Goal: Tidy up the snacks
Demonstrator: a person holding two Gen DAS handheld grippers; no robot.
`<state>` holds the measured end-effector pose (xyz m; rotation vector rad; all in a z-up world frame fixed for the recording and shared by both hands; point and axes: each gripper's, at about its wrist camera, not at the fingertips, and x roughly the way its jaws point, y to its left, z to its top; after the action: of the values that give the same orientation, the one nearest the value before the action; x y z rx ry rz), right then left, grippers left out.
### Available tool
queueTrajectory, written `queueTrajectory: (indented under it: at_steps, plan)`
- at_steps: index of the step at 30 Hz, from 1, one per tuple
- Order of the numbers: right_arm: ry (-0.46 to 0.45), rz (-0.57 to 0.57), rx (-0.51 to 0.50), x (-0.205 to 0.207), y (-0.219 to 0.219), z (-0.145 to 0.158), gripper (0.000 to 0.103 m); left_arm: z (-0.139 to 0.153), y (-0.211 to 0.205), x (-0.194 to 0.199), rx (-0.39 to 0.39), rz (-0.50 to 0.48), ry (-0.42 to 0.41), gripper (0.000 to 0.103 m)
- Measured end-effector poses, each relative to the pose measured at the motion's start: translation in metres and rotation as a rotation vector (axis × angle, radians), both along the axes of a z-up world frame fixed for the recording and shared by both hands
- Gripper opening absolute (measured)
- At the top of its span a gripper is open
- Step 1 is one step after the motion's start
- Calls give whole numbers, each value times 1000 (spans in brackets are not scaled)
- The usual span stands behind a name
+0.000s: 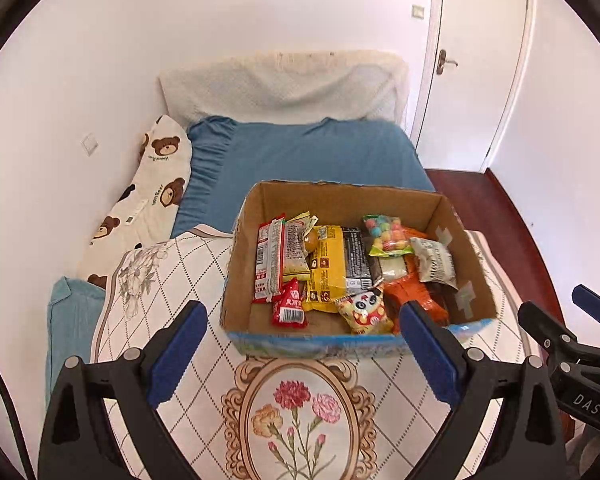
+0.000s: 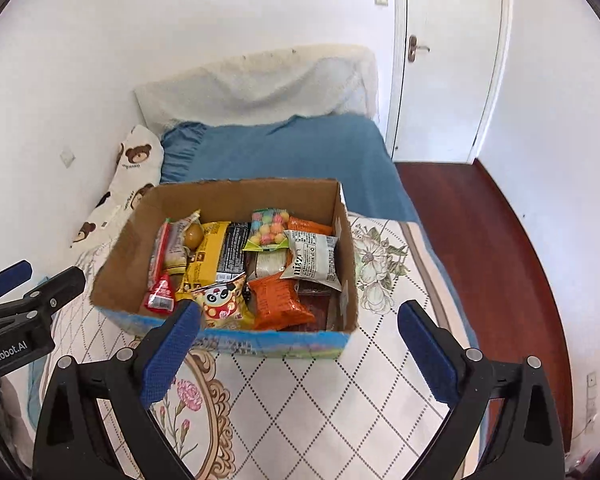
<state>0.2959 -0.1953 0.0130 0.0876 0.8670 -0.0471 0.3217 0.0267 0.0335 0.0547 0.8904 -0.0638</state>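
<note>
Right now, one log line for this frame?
left gripper: open, empty | right gripper: open, empty | snacks: in box | box: on bed

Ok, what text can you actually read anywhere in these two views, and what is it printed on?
"DAS" on the black body of the right gripper, seen from the left wrist view.
"GenRobot.AI" on the black body of the left gripper, seen from the right wrist view.
Print on the snack packets in the cardboard box: too small or blurred to read.
Lettering on the bear pillow: too small to read.
</note>
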Motion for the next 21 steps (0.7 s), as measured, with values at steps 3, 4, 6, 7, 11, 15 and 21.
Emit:
queueTrajectory:
  at_steps: [3,4,6,7,11,15,21]
  plan:
    - [-50,-1,-8,-35,4,19,101,14,4,-29,-4,-3,-35,99]
    - [-71,1,-7,-50,6,27,101,20,5,-42,-3,1,-47,99]
    - [-97,1,-13,-70,9,37,101,28,7,-60,1,6,-71,98]
    - [-118,0,-18,-84,10,43,101,32,9,-71,-1,10,-85,98]
    - [-174,-15,-33,-123,15,65,101,47,11,-108,-13,10,-118,99]
    - [-217,-17,-58,-159,22,84,102,59,15,-137,-19,13,-136,98]
    - [-275,6,-97,-203,37,106,103,74,26,-172,-33,31,-162,99]
